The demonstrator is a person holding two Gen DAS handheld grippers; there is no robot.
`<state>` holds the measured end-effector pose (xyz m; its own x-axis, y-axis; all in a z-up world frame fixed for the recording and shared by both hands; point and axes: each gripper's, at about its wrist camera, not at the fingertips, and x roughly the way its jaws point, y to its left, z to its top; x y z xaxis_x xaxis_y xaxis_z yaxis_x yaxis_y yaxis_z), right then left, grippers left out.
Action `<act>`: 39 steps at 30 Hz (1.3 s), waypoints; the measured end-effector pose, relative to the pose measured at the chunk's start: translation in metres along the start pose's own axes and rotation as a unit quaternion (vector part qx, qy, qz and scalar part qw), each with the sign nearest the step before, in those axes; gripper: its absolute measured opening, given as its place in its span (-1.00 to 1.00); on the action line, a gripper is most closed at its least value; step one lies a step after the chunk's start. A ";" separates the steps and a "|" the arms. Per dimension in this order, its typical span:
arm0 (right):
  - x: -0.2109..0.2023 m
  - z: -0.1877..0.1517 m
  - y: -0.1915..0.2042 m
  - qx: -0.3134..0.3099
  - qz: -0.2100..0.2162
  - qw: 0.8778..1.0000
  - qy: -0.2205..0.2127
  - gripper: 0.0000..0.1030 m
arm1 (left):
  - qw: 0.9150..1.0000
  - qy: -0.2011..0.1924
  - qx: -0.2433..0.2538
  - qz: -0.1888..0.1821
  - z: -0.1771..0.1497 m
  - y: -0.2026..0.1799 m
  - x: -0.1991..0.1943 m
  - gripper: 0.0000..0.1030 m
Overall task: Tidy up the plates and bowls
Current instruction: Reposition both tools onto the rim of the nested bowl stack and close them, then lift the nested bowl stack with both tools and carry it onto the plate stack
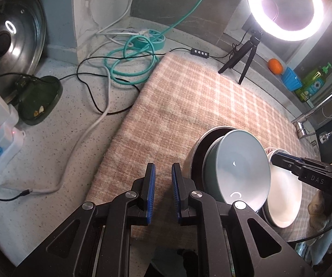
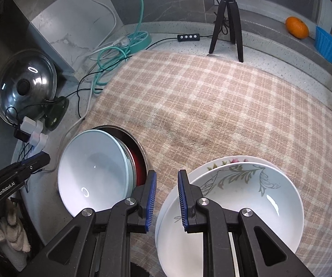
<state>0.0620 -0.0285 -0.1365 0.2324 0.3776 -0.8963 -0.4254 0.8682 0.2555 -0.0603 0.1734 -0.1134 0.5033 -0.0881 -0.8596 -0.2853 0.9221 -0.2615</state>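
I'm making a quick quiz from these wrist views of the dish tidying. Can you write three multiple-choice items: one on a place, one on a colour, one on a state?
1. Where does the orange fruit lie?
A. on the ledge behind the checked cloth
B. in a bowl
C. beside the pot lid

2. What colour is the coiled cable?
A. red
B. teal
C. yellow

3. What does the right gripper hold?
A. a plate
B. a spoon
C. nothing

Answers: 1 A, it sits beside the blue cup on the ledge. 2 B, it matches the teal power strip. 3 C, only cloth shows between its blue pads.
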 end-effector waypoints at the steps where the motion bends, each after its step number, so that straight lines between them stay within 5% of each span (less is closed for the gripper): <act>1: 0.001 0.000 -0.001 0.006 0.005 1.000 0.003 -0.66 | 1.000 0.002 -0.005 -0.004 0.000 0.001 0.000 -0.75; 14: 0.013 -0.003 0.002 0.017 0.040 0.999 0.026 -0.68 | 0.998 0.027 -0.012 -0.053 -0.003 -0.006 0.007 -0.76; 39: 0.030 -0.003 0.005 0.023 0.048 0.997 0.051 -0.85 | 0.998 0.053 0.015 -0.037 -0.005 -0.021 0.032 -0.85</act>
<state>0.0644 -0.0141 -0.1633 0.1019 0.4274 -0.8983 -0.4004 0.8443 0.3563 -0.0425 0.1492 -0.1372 0.4331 -0.1934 -0.8804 -0.2260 0.9222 -0.3137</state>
